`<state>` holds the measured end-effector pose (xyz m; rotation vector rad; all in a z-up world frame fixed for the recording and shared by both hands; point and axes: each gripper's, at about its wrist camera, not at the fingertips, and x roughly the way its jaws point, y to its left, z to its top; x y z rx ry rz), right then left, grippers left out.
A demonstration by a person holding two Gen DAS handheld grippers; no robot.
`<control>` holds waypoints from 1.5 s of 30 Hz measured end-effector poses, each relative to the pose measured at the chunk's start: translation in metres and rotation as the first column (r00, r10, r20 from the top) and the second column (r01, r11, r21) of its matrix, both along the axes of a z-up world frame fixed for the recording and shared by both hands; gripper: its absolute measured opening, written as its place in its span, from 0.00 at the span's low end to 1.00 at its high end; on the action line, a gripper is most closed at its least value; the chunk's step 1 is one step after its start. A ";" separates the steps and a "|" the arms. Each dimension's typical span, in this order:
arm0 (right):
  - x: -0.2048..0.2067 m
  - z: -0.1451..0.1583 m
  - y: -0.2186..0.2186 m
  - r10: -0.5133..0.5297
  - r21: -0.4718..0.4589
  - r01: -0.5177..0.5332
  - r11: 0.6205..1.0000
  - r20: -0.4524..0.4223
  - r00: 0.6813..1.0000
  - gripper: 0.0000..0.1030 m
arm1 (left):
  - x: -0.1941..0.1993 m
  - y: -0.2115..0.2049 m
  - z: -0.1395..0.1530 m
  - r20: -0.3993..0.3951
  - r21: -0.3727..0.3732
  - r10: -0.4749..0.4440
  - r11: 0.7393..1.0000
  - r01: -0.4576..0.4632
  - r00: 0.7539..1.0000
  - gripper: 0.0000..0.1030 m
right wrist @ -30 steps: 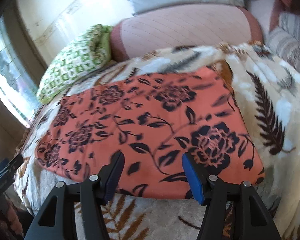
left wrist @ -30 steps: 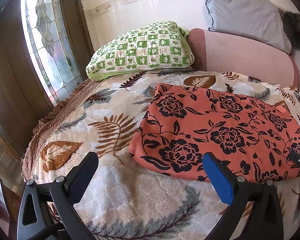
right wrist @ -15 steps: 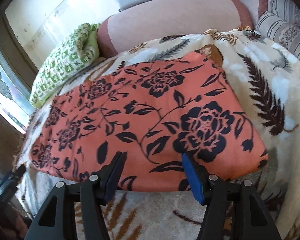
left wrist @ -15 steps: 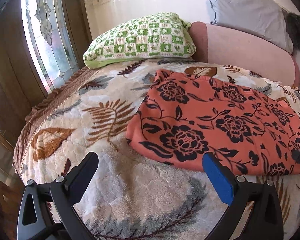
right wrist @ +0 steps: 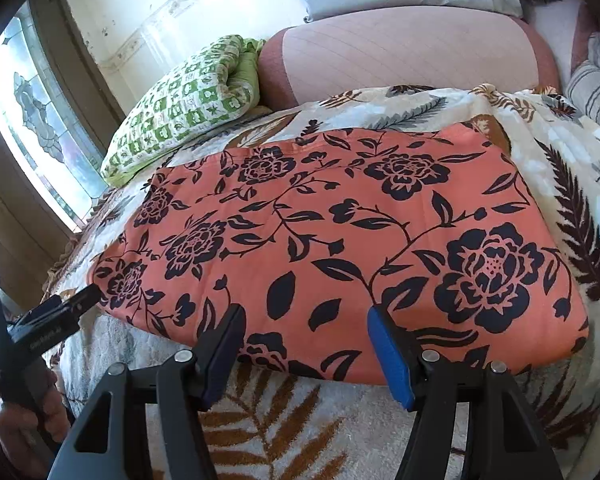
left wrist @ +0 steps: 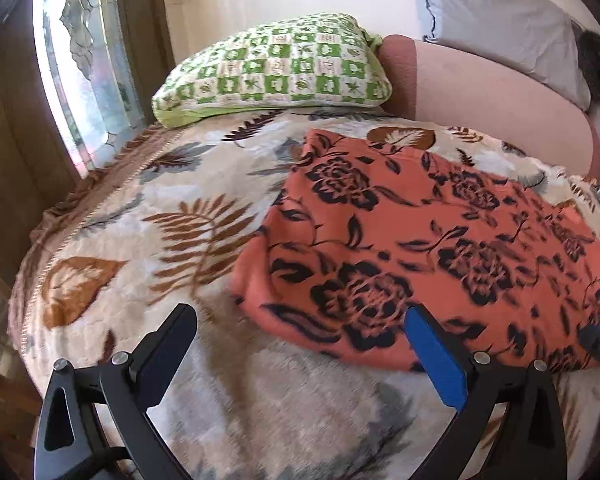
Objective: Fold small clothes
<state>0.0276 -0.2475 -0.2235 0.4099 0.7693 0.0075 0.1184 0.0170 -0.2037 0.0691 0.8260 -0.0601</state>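
Note:
An orange cloth with black flowers lies flat in a folded rectangle on the leaf-print blanket; it also shows in the right wrist view. My left gripper is open and empty, just short of the cloth's near left corner. My right gripper is open and empty, with its fingertips over the cloth's near edge. The left gripper also shows in the right wrist view, beside the cloth's left corner.
A green checked pillow and a pink bolster lie at the head of the bed, with a grey pillow behind. A stained-glass window is at the left. The blanket's fringed edge drops off at the left.
Both grippers have drawn back toward the near side of the bed. The cloth has not moved. Both stay open.

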 end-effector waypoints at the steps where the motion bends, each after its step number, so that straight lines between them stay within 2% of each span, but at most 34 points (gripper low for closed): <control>1: 0.000 -0.001 -0.002 -0.012 0.004 0.012 1.000 -0.002 1.000 0.65 | 0.004 -0.002 0.002 -0.002 -0.015 -0.004 1.000 0.004 1.000 1.00; 5: 0.001 -0.006 -0.016 -0.061 0.038 0.062 0.997 -0.013 0.998 0.65 | 0.024 -0.015 0.011 0.021 -0.039 -0.027 0.999 0.028 0.999 1.00; 7: 0.003 -0.010 -0.021 -0.074 0.054 0.075 0.996 -0.028 0.997 0.65 | 0.037 -0.023 0.004 0.015 -0.010 -0.038 0.999 0.038 0.999 1.00; 8: 0.004 -0.012 -0.021 -0.075 0.055 0.077 0.996 -0.036 0.997 0.65 | 0.043 -0.025 -0.003 -0.009 -0.002 -0.042 0.999 0.042 0.999 1.00; 11: 0.005 -0.013 -0.016 -0.063 0.010 0.064 0.998 -0.037 0.997 0.65 | 0.063 -0.031 -0.043 -0.159 0.015 -0.056 0.998 0.060 0.986 1.00; 13: 0.006 -0.010 -0.011 -0.048 -0.030 0.047 0.998 -0.037 0.998 0.65 | 0.060 -0.034 -0.043 -0.128 0.028 -0.053 0.998 0.057 0.990 1.00; 15: 0.004 -0.004 -0.016 -0.054 0.001 0.054 0.999 -0.010 0.998 0.65 | 0.057 -0.040 -0.037 -0.102 0.053 -0.077 0.995 0.082 0.992 1.00; 19: -0.003 0.011 -0.037 -0.149 -0.028 0.152 0.988 0.070 0.986 0.67 | 0.053 -0.043 -0.031 -0.054 0.057 -0.085 0.994 0.088 0.995 1.00; 20: -0.002 0.008 -0.043 -0.177 -0.032 0.179 0.983 0.052 0.983 0.68 | 0.053 -0.043 -0.030 -0.046 0.057 -0.089 0.994 0.091 0.995 1.00; 22: 0.009 -0.018 -0.056 -0.226 -0.034 0.224 0.974 -0.090 0.970 0.69 | 0.051 -0.046 -0.027 -0.031 0.066 -0.089 0.994 0.091 0.996 1.00; 23: 0.010 -0.024 -0.057 -0.219 -0.032 0.217 0.976 -0.096 0.971 0.69 | 0.051 -0.045 -0.025 -0.027 0.064 -0.089 0.994 0.091 0.996 1.00; 24: 0.007 -0.019 -0.051 -0.221 -0.080 0.216 0.973 -0.054 0.974 0.69 | 0.050 -0.045 -0.023 -0.023 0.056 -0.090 0.994 0.091 0.996 1.00; 26: 0.009 -0.013 -0.040 -0.178 -0.127 0.170 0.977 -0.052 0.983 0.69 | 0.049 -0.043 -0.020 -0.013 0.051 -0.089 0.995 0.089 0.996 1.00; 31: -0.008 0.003 -0.036 -0.145 -0.053 0.146 0.988 0.019 0.989 0.69 | 0.046 -0.036 -0.009 0.021 0.039 -0.079 0.996 0.078 0.997 1.00; 35: -0.030 0.022 -0.037 -0.155 -0.045 0.158 0.986 0.061 0.986 0.69 | 0.039 -0.028 -0.001 0.043 0.021 -0.070 0.997 0.069 0.997 1.00; 45: -0.063 0.035 -0.031 -0.150 0.005 0.150 0.989 0.053 0.987 0.69 | 0.021 -0.009 0.015 0.092 -0.003 -0.066 0.998 0.067 0.994 1.00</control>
